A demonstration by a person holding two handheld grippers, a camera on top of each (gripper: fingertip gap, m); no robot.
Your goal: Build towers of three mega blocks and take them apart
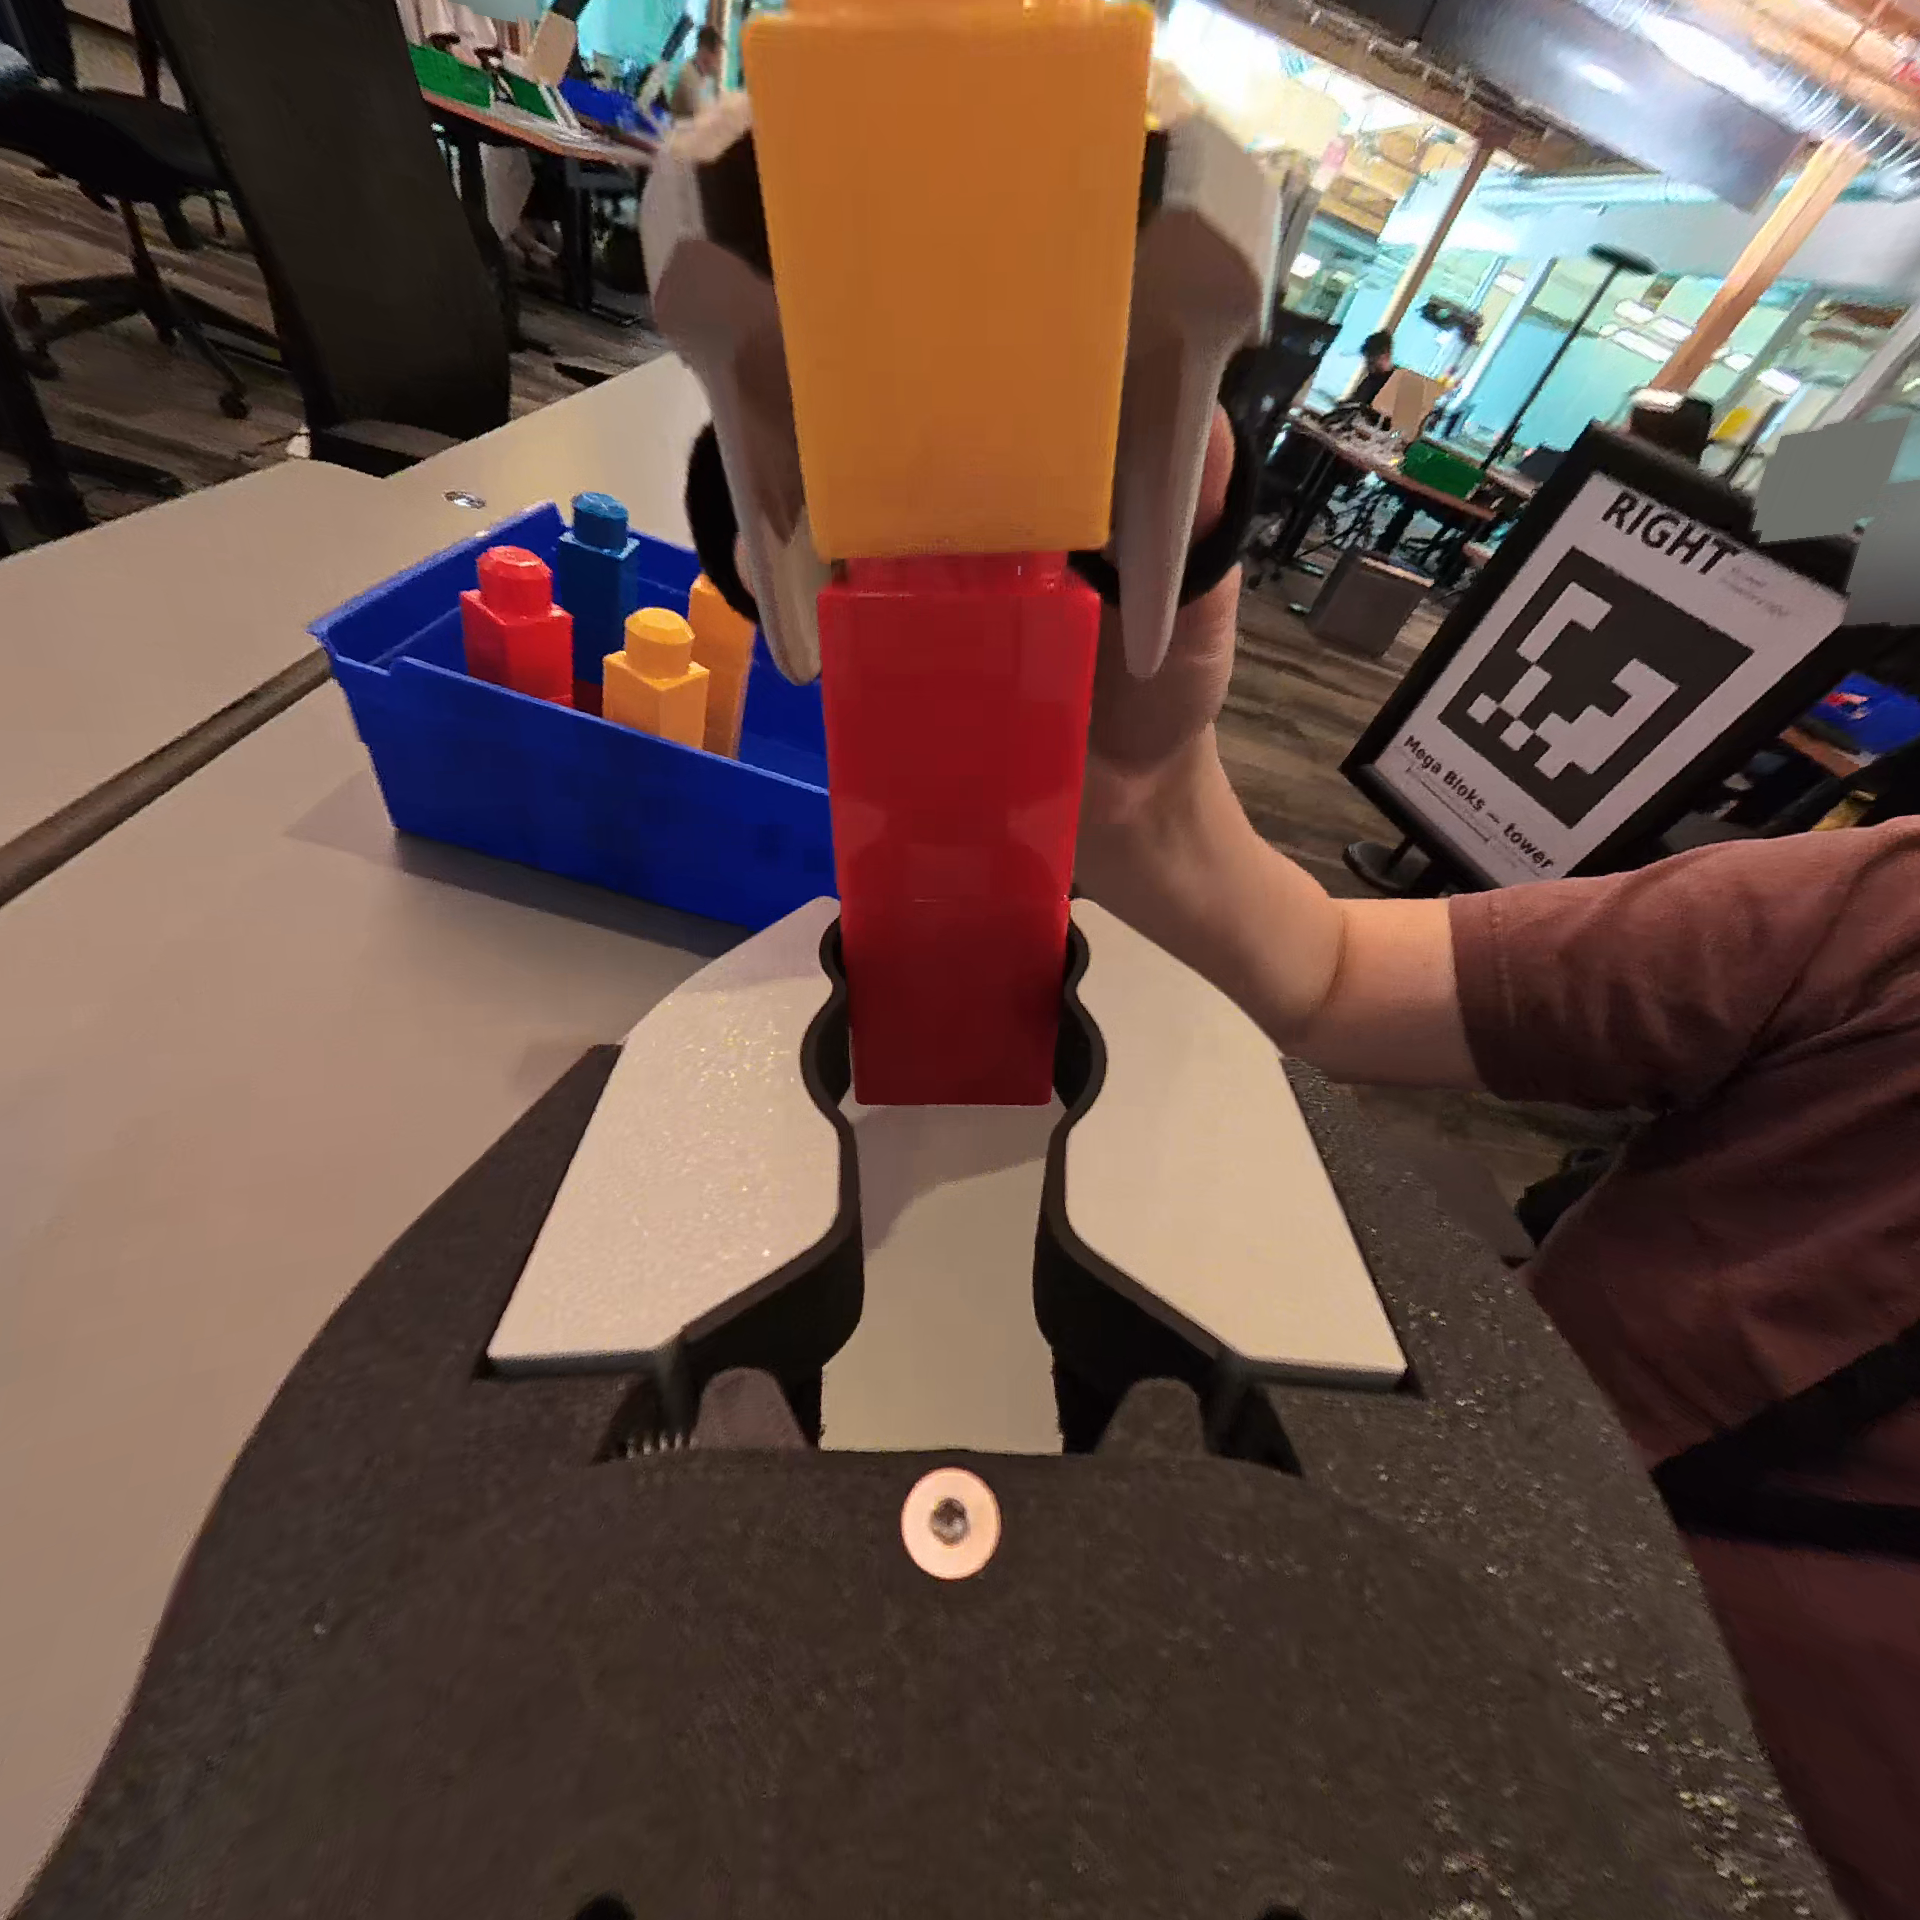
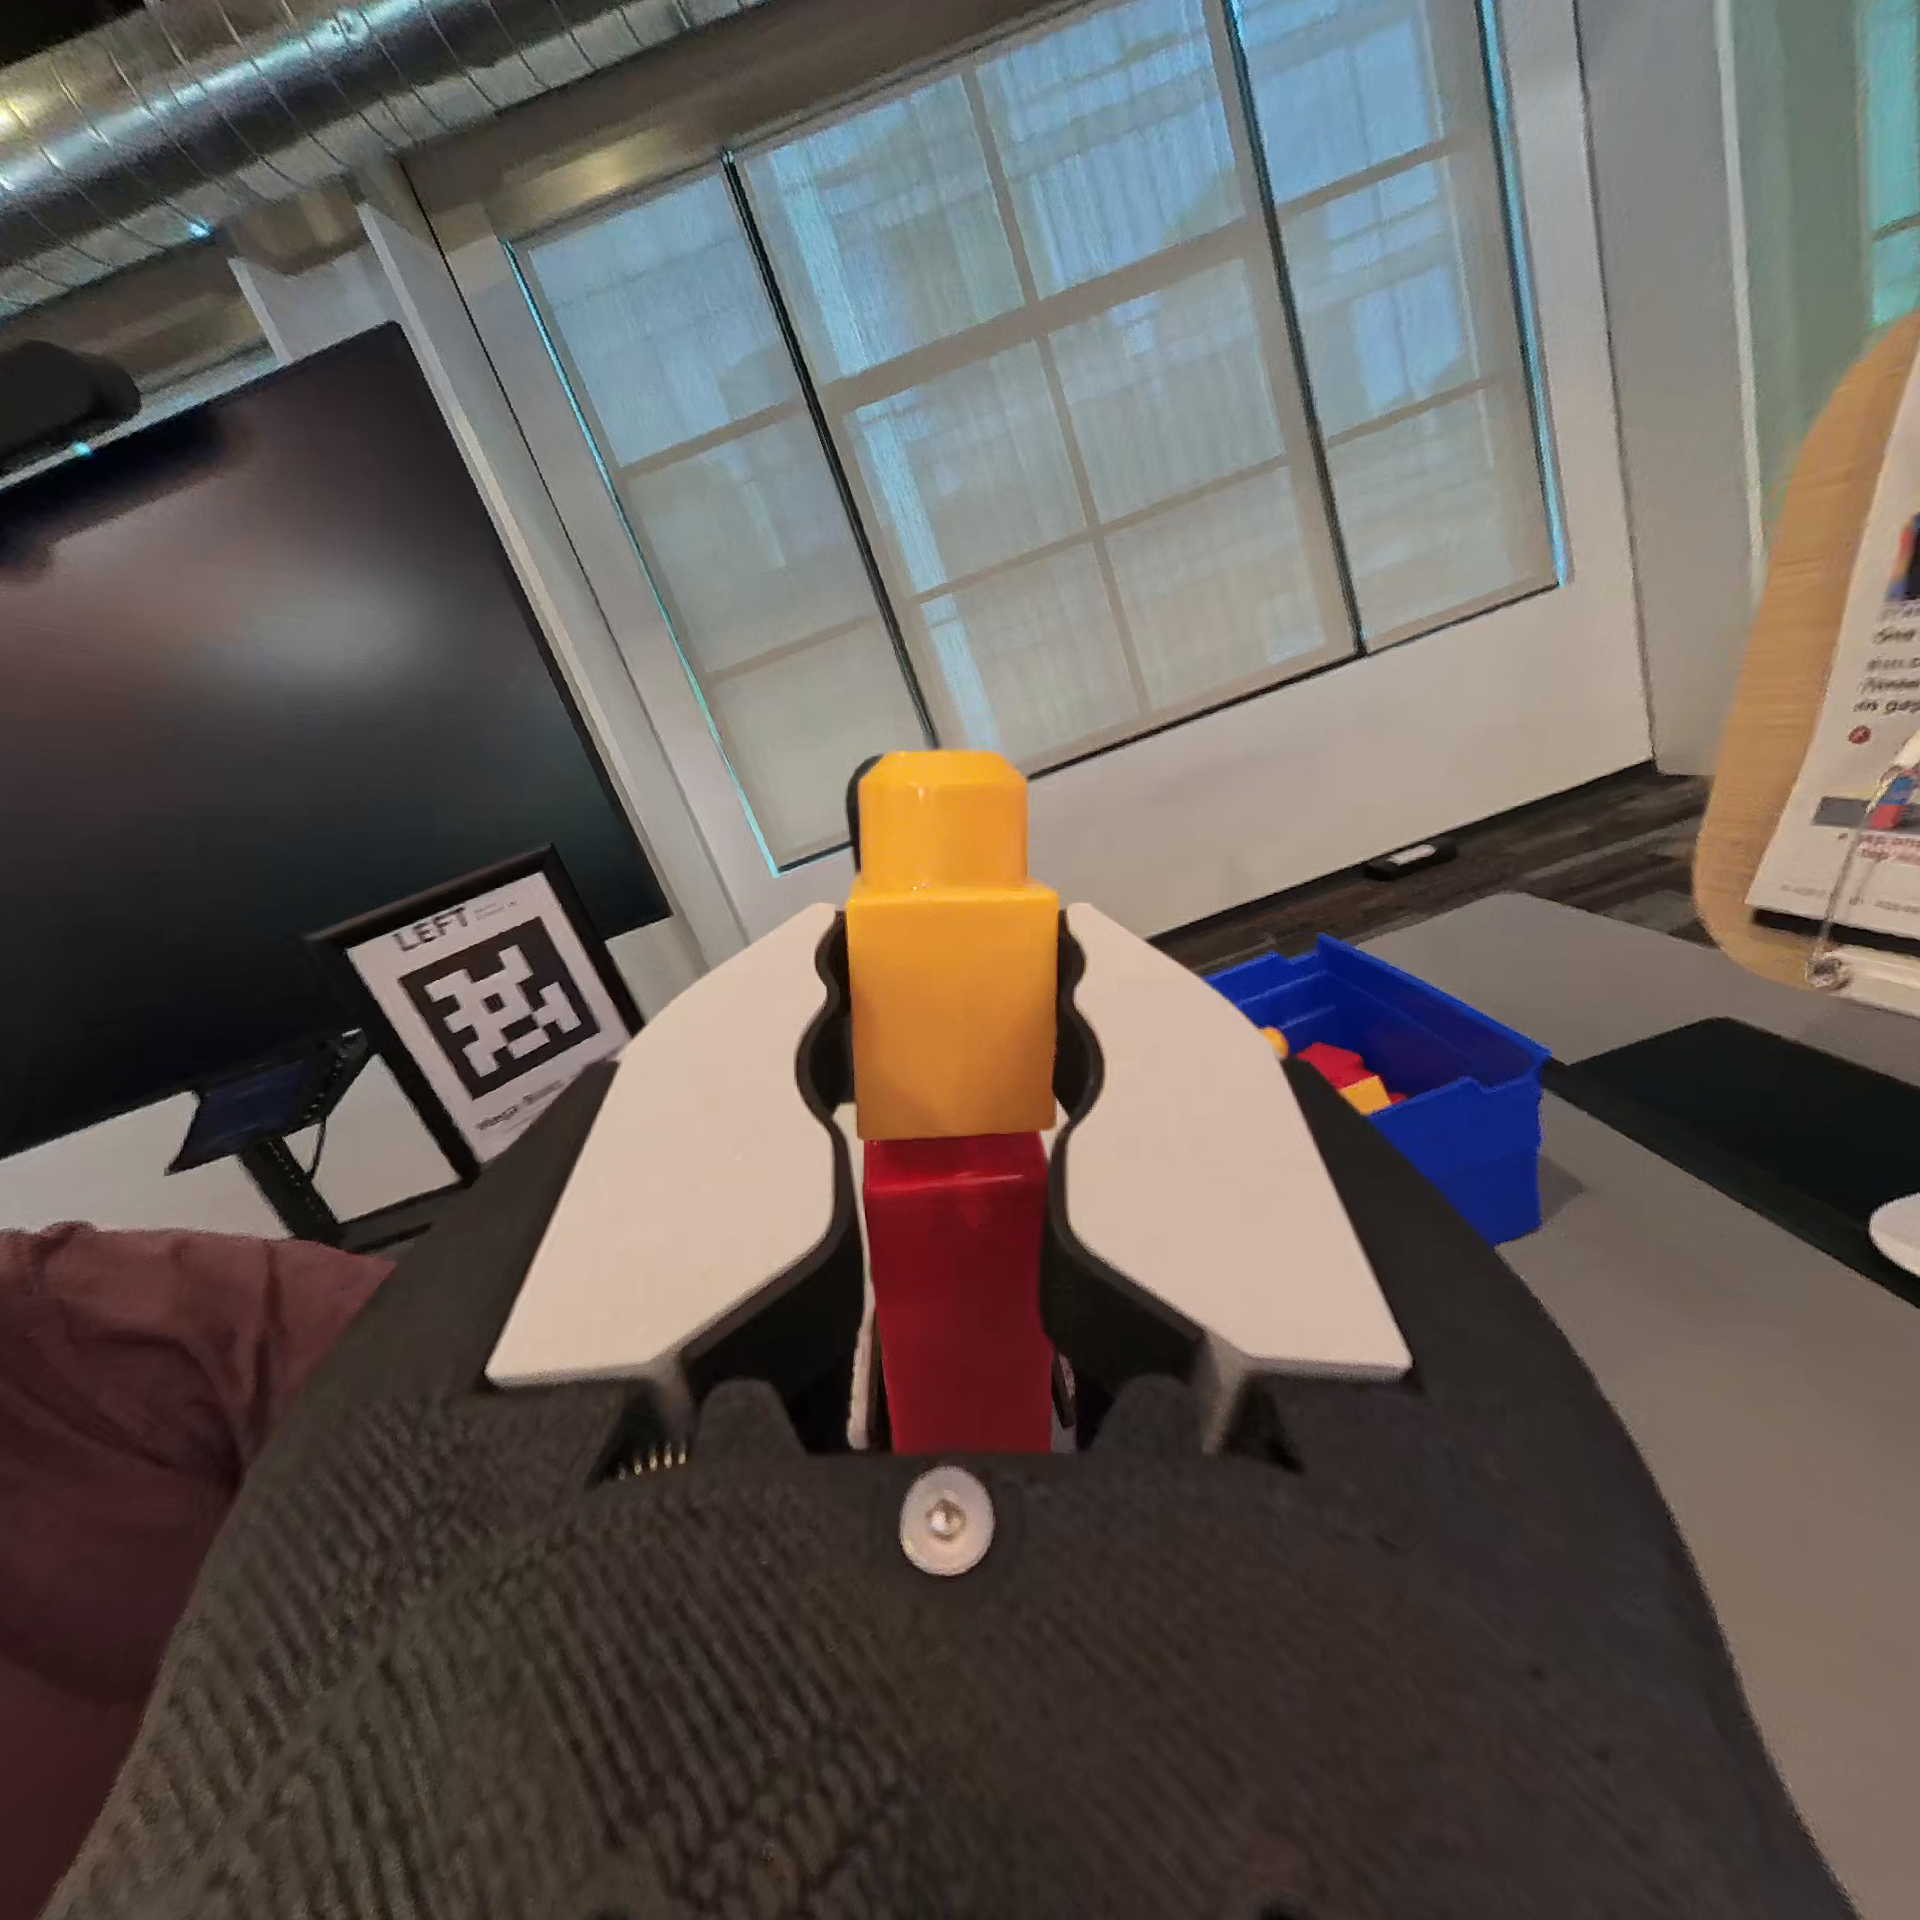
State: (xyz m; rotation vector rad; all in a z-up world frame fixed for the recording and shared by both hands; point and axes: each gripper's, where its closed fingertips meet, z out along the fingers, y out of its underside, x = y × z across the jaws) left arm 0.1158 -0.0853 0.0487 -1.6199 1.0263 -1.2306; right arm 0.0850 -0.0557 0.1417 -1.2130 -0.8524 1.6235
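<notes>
Tower [image 1: 951, 644]: yellow block [image 1: 951, 281] stacked on red blocks [image 1: 956, 831], held up off the desk [image 1: 208, 1039] between both grippers. A faint seam in the red column suggests two red blocks, so three in all.

Left gripper [image 1: 954, 997]: jaws clenched on the bottom red block, pads pressed against both its sides. Right gripper [image 2: 951, 1023]: jaws clenched on the yellow block at the opposite end. Holding the two ends this way looks like the set-up either for pressing the top block home or for pulling it off; which one, cannot tell.

Blue bin [image 1: 582, 769] sits on the desk behind the tower, with spare red, blue and yellow blocks standing in it.

Left wrist view shows the whole tower, the right gripper's fingers [image 1: 1174, 499] flanking the yellow block, and the person's hand behind. Right wrist view adds the yellow block's stud [image 2: 940, 821], free on top, with only part of the red column below.
</notes>
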